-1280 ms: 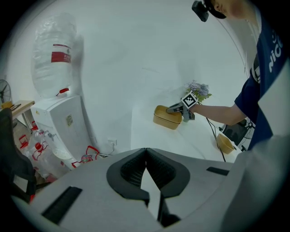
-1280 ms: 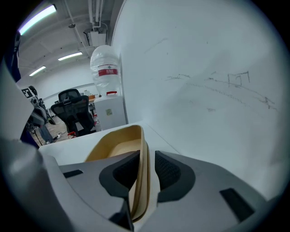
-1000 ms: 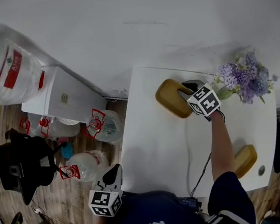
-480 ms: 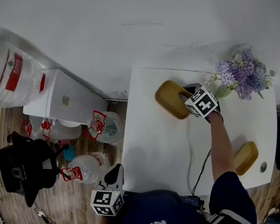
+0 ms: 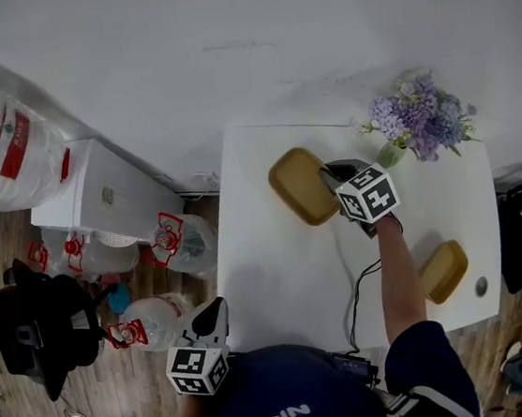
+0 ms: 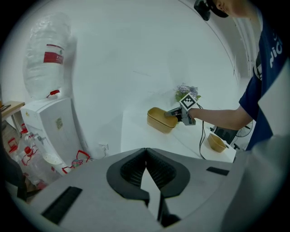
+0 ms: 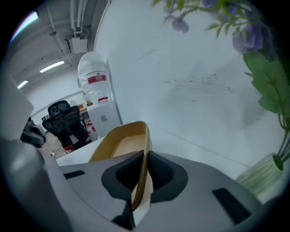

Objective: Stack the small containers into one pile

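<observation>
A tan oblong container (image 5: 298,187) sits at the back of the white table (image 5: 279,276). My right gripper (image 5: 331,177) is at its right end. In the right gripper view the jaws have just been closing, and the right gripper (image 7: 146,156) is now shut on the container's (image 7: 122,145) thin rim. A second, smaller tan container (image 5: 442,271) lies near the table's front right. My left gripper (image 5: 213,317) hangs off the table's front left corner. The left gripper (image 6: 146,152) is shut with nothing in it and looks across at the gripped container (image 6: 161,120).
A vase of purple flowers (image 5: 415,118) stands just right of the gripped container. A black cable (image 5: 353,281) trails across the table. Left of the table are a water dispenser (image 5: 108,189) with its jug (image 5: 2,140), floor bottles (image 5: 175,242) and a black chair (image 5: 40,329).
The whole head view has slid left. The right gripper stays at the right end of the tan container, which has shifted slightly with it. The left gripper has kept its place.
</observation>
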Demonstrator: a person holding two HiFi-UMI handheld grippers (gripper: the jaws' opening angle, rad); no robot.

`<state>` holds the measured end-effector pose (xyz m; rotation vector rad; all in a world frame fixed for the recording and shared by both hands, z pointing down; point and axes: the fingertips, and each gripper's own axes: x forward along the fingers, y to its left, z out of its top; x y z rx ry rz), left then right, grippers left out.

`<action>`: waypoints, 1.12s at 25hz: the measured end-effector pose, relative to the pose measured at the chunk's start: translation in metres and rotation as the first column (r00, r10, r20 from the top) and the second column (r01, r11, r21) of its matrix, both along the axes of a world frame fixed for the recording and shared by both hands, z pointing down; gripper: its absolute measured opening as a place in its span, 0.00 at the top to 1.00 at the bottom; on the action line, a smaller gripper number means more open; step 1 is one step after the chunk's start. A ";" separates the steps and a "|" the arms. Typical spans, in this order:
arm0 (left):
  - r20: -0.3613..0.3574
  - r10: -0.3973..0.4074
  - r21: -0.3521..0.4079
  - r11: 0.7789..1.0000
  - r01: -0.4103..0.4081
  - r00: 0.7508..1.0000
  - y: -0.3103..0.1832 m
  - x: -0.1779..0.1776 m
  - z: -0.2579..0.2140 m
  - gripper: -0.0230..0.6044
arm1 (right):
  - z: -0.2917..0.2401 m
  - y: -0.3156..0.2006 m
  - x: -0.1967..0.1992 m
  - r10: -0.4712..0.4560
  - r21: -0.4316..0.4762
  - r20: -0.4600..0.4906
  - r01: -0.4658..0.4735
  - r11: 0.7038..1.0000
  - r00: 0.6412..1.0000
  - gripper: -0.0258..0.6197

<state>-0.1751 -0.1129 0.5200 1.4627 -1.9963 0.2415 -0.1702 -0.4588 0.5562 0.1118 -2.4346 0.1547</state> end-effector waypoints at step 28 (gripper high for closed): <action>-0.010 0.149 0.234 0.962 -0.143 0.989 -0.037 0.057 -0.022 0.93 | -0.133 0.093 0.168 0.352 0.039 0.276 -0.377 0.926 0.894 0.87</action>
